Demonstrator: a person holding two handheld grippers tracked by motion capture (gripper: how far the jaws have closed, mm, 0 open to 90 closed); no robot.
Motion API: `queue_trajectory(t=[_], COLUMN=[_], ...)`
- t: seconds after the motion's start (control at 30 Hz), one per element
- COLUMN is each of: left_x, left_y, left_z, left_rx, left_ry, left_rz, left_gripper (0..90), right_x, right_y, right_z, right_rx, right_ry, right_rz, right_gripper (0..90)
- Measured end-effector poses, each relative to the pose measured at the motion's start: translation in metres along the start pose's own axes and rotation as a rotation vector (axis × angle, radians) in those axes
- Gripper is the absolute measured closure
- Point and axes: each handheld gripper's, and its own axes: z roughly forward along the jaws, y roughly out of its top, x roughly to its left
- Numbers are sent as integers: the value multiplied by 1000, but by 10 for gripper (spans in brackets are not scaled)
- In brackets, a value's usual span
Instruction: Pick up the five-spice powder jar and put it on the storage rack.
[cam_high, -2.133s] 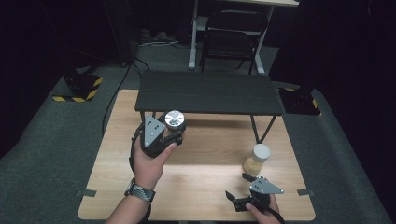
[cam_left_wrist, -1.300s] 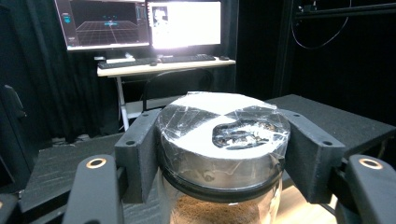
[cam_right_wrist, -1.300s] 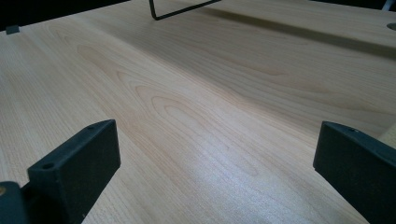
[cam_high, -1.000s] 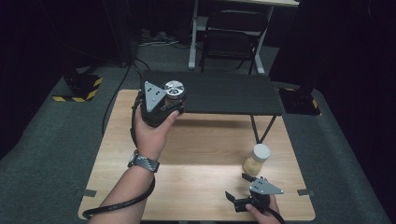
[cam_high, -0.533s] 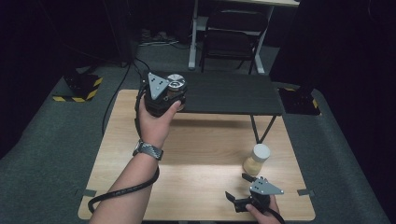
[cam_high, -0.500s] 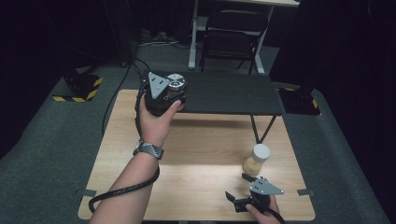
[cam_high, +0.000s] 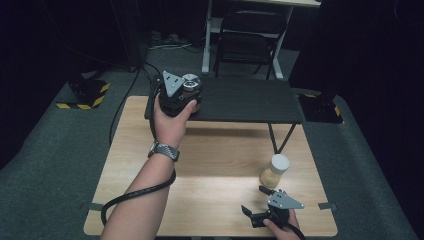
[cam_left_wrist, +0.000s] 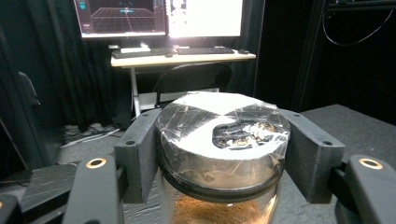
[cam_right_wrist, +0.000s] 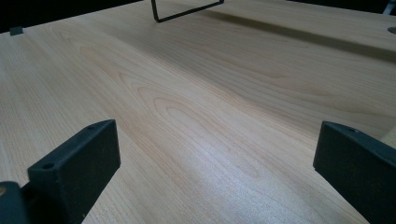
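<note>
Jar (cam_left_wrist: 222, 154) with a silver lid, clamped on both sides by the jaws of the left gripper (cam_high: 181, 92), held at the left end of the black shelf (cam_high: 240, 100) that stands over the far part of the wooden table (cam_high: 220, 150); brown powder shows through the glass below the lid. Right gripper (cam_high: 267, 212), at the near right edge of the table, jaws spread wide with nothing between them but bare wood. Second jar (cam_high: 275, 171), white-lidded, standing upright on the table just beyond the right gripper and apart from it.
</note>
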Motion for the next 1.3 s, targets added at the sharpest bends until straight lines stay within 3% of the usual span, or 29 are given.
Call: queue_trajectory(t=[0.5,0.87,1.3], left_x=[-1,-6,-6], left_y=[-8,-7,-4], left_z=[15,17,17], left_rx=[10,15,27], left_ry=[11,20,18], left_rz=[-12,18,26], left_gripper=[348,346,345], right_x=[0,1,1], right_y=[0,0,0], right_z=[0,0,0], right_rx=[1,0,2], right_ry=[0,1,3], right_rz=[1,2,2], right_gripper=[0,0,0])
